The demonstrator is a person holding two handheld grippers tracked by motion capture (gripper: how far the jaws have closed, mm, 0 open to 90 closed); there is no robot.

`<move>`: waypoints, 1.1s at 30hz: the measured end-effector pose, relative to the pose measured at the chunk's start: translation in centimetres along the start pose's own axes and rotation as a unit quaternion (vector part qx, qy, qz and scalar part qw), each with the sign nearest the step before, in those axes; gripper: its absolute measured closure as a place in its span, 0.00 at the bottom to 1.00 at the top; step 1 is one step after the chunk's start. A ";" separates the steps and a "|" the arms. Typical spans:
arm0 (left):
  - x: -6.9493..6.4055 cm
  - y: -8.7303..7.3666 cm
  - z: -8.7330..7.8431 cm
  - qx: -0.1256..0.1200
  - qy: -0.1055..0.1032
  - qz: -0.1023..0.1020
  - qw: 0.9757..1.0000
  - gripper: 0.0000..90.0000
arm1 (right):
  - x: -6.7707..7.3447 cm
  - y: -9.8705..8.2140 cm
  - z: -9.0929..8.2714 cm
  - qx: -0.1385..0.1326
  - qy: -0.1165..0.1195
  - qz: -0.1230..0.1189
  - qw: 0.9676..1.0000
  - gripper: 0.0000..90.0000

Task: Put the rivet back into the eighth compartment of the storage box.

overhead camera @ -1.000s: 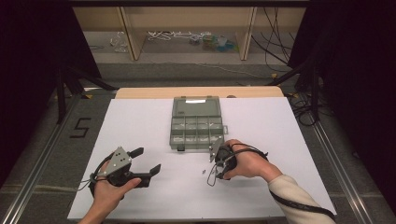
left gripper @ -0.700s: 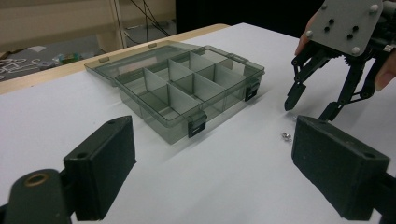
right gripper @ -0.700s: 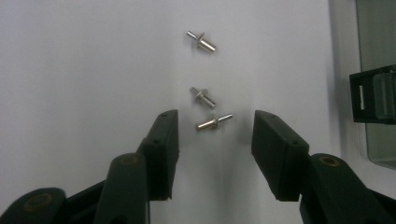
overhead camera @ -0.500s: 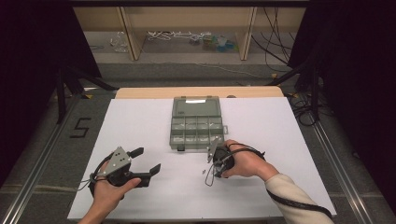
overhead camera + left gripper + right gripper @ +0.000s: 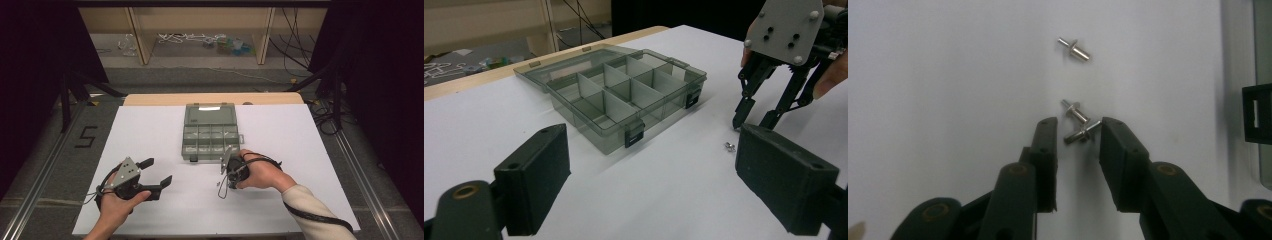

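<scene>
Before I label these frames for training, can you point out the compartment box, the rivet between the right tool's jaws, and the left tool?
compartment box (image 5: 210,131), high view, a middle divider
rivet (image 5: 1082,133), right gripper view, its shank
left tool (image 5: 156,171), high view, midway between its fingertips

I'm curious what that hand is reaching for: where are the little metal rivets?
In the right gripper view, two rivets lie on the white table at the right gripper tips, a third just beyond, near the open organizer box.

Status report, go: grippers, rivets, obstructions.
Right gripper closing around one rivet, not yet gripped. Left gripper open, idle. Two rivets nearby. Path clear.
</scene>
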State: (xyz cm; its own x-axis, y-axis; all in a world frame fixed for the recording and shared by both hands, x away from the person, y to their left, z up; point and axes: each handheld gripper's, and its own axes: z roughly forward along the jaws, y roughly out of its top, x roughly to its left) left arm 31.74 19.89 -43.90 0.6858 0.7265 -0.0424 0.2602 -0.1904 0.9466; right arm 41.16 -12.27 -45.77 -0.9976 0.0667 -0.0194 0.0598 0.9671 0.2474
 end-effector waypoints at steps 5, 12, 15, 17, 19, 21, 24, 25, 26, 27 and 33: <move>0.0 0.0 -0.1 0.004 0.004 0.002 1.000 0.15 | 0.0 0.1 0.0 0.004 0.008 -0.002 1.000 0.84; 0.0 0.0 -0.1 0.004 0.003 0.001 1.000 0.16 | 0.0 0.1 0.0 0.005 0.012 0.005 1.000 0.91; 0.0 0.0 -0.1 0.003 0.003 0.002 1.000 0.16 | -0.2 0.1 -0.1 0.012 0.007 -0.007 1.000 0.91; 0.1 0.0 -0.1 0.003 0.003 0.002 1.000 0.16 | -0.1 0.1 0.0 0.012 0.009 -0.001 1.000 0.91; 0.1 0.0 -0.1 0.003 0.003 0.002 1.000 0.16 | -0.1 0.1 -0.1 0.012 0.008 0.002 1.000 0.91; 0.1 0.0 -0.1 0.003 0.003 0.001 1.000 0.16 | -0.1 0.1 -0.1 0.011 0.008 -0.004 1.000 0.91; 0.1 0.0 -0.1 0.003 0.004 0.005 1.000 0.16 | 0.1 0.1 -0.4 0.004 0.016 0.019 1.000 0.91; 0.1 0.1 -0.1 0.003 0.004 0.007 1.000 0.16 | 0.0 0.1 -0.6 0.000 0.012 0.015 1.000 0.91; 0.1 0.1 -0.1 0.003 0.003 0.007 1.000 0.16 | -0.1 0.0 -0.8 -0.003 0.007 0.015 1.000 0.91; 0.1 0.1 -0.1 0.003 0.003 0.008 1.000 0.16 | -0.2 0.0 -1.1 -0.007 0.004 0.017 1.000 0.91; 0.0 0.0 -0.1 0.004 0.004 0.003 1.000 0.16 | -1.1 -0.4 -3.1 -0.045 -0.043 0.031 0.998 0.91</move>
State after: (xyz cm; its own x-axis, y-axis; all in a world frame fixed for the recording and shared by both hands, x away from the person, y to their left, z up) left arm 31.71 19.97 -43.84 0.6828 0.7298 -0.0338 0.2612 -0.2006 0.9442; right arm 42.15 -13.46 -42.87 -0.9851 0.1505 -0.0832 0.1143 0.9346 0.3369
